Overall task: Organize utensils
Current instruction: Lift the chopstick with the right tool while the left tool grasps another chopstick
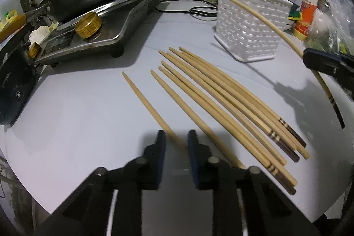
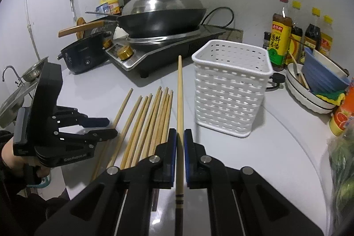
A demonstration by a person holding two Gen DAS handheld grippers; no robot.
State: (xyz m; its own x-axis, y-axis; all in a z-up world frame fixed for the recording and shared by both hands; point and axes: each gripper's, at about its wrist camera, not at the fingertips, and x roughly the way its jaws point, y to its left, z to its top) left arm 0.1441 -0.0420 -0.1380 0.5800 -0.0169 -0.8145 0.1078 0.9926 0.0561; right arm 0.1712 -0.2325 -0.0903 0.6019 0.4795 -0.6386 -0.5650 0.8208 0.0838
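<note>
Several wooden chopsticks (image 1: 221, 98) lie side by side on the white counter (image 1: 77, 114), tips toward the stove; they also show in the right wrist view (image 2: 150, 121). A white perforated basket (image 2: 232, 90) stands upright to their right, also in the left wrist view (image 1: 247, 21). My right gripper (image 2: 180, 136) is shut on one chopstick (image 2: 179, 92), held above the counter, its tip pointing toward the stove left of the basket; it shows in the left wrist view (image 1: 261, 17). My left gripper (image 1: 177, 143) is open low over the leftmost chopstick (image 1: 146, 101), a finger on each side.
A gas stove (image 2: 168, 48) with a lidded wok (image 2: 163, 12) stands at the back. Sauce bottles (image 2: 281, 37), stacked plates and bowls (image 2: 316, 85) and an orange bottle (image 1: 307, 8) crowd the right side. A black appliance (image 2: 84, 54) and a sink (image 2: 20, 90) are at the left.
</note>
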